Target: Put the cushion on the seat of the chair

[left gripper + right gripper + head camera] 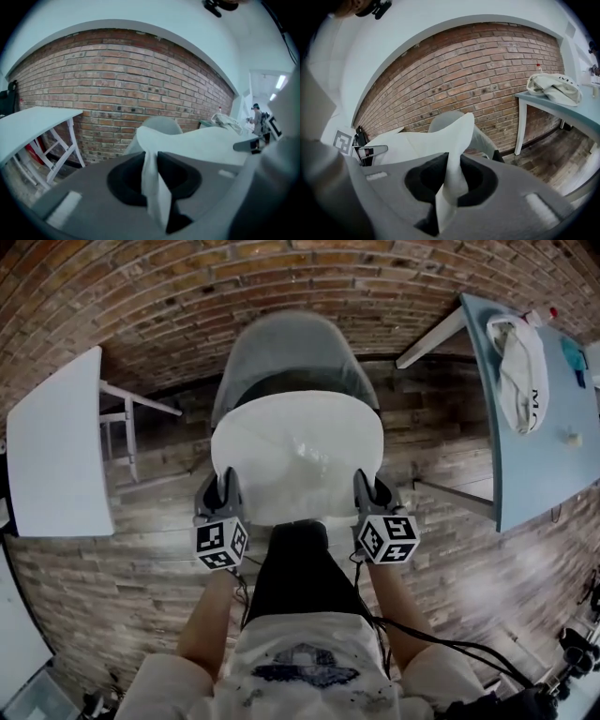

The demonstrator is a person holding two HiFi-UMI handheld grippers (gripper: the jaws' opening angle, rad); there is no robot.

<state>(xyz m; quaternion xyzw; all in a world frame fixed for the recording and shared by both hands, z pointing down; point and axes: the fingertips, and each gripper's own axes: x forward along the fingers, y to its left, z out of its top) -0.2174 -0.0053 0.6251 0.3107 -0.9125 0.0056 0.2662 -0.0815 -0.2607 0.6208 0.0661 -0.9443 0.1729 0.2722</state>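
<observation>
Facing brick wall (187, 287), chair (291, 348), wooden floor (122, 568)

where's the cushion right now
In the head view the cushion is centre frame, gripped at its near corners by the left tool and right tool, just in front of the backrest of the grey chair.

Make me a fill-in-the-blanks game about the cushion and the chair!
1. The number of grippers pinching the white cushion is ____.
2. The wall behind the grey chair is made of ____.
3. The left gripper holds the cushion's left edge; the right gripper holds its ____ edge.
Missing words: two; brick; right.
</observation>
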